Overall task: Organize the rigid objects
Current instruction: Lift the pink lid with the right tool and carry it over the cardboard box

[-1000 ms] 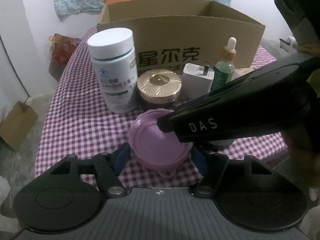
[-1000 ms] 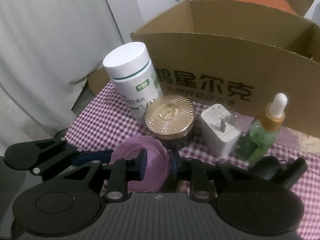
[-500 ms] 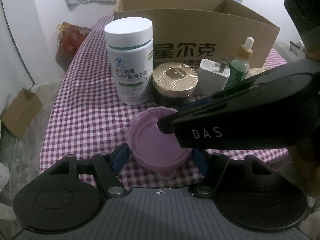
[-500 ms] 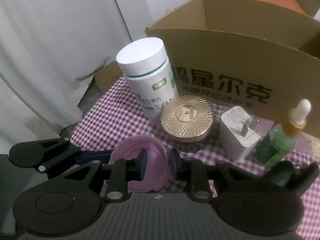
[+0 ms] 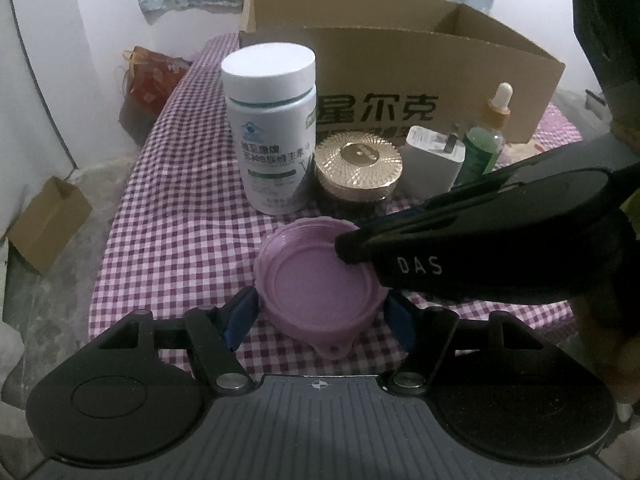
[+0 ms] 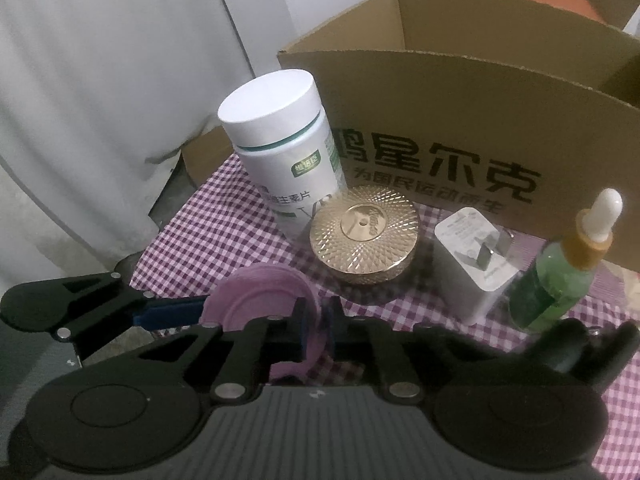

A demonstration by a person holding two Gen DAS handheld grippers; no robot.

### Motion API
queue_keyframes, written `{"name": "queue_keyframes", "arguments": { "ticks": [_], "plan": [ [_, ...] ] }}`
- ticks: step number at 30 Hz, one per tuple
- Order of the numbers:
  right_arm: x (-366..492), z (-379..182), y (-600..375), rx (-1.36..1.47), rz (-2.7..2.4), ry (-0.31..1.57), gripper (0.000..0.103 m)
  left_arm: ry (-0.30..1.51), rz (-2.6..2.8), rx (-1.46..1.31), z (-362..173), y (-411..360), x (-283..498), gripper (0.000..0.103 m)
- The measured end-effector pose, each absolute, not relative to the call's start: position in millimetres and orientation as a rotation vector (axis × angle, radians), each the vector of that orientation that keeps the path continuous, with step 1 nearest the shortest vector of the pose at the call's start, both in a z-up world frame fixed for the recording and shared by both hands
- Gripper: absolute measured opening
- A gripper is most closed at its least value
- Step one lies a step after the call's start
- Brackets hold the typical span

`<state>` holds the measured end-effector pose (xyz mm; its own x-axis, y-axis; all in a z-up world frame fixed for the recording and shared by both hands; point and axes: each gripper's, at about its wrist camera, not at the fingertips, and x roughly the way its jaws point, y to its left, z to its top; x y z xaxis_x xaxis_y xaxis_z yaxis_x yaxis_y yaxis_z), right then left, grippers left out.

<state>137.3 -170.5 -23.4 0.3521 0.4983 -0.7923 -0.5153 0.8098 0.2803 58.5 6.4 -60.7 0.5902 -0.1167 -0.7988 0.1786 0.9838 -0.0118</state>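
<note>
A purple collapsible cup (image 5: pixel 320 284) is held above the checked tablecloth by both grippers. My left gripper (image 5: pixel 320 316) is shut on its two sides. My right gripper (image 6: pixel 318 330) is shut on the cup's rim (image 6: pixel 256 300) and reaches in from the right in the left wrist view (image 5: pixel 460 256). Behind stand a white pill bottle (image 5: pixel 272 140), a gold-lidded jar (image 5: pixel 358 168), a white charger plug (image 5: pixel 434 162) and a green dropper bottle (image 5: pixel 484 148), in a row before an open cardboard box (image 5: pixel 400 64).
The checked table (image 5: pixel 180 232) ends at the left, with a small cardboard box (image 5: pixel 48 222) and a red bag (image 5: pixel 150 80) on the floor there. A white curtain (image 6: pixel 100 80) hangs to the left in the right wrist view.
Both grippers have moved back and left with the purple cup, so the row of objects and the box now sit farther right. Both grips are unchanged.
</note>
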Motion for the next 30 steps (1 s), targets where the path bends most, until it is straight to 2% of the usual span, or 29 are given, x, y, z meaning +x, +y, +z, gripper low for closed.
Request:
{"name": "queue_keyframes", "arguments": {
  "ticks": [15, 24, 30],
  "plan": [
    [96, 30, -167, -0.083, 0.653, 0.856, 0.010, 0.782, -0.148, 0.070, -8, 6, 21, 0.069],
    [74, 105, -162, -0.201, 0.640, 0.628, 0.010, 0.619, -0.157, 0.078, 55, 5, 25, 0.069],
    [102, 151, -162, -0.208, 0.641, 0.586, 0.010, 0.569, -0.173, 0.091, 84, 1, 60, 0.069]
  ]
}}
